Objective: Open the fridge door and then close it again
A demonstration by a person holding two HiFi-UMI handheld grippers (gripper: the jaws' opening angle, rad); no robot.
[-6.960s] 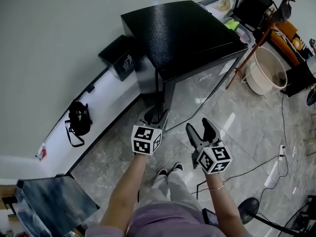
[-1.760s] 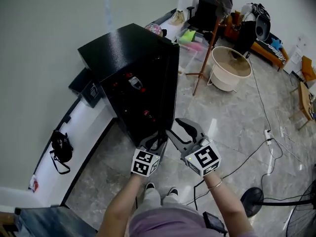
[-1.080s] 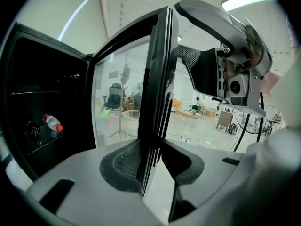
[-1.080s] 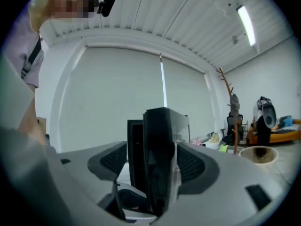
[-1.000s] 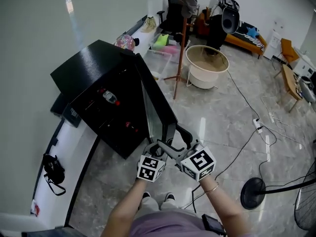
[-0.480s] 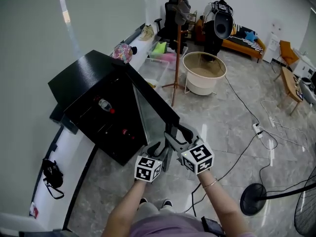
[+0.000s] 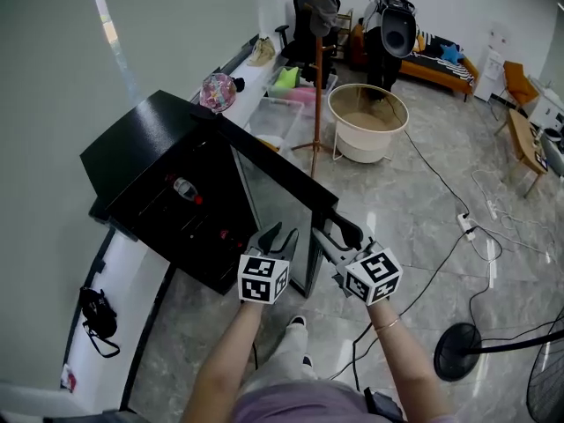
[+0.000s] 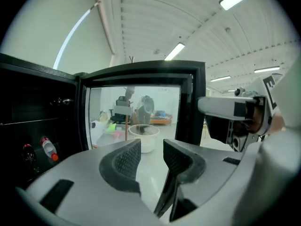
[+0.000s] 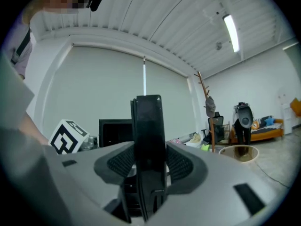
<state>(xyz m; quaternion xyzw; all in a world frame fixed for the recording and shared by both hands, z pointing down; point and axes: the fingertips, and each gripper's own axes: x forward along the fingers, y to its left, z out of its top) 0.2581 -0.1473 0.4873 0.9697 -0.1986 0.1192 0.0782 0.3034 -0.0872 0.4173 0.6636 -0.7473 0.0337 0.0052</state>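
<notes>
Head view: the black fridge (image 7: 145, 148) stands by the wall with its glass-paned fridge door (image 7: 280, 167) swung wide toward the person, bottles (image 7: 184, 188) visible on its dark shelves. The right gripper (image 7: 331, 231) has its jaws, which have just been closing, clamped on the door's free edge, seen upright between the pads in the right gripper view. The left gripper (image 7: 282, 233), its jaws apart, empty and just opening, hangs just beside the door's inner face.
</notes>
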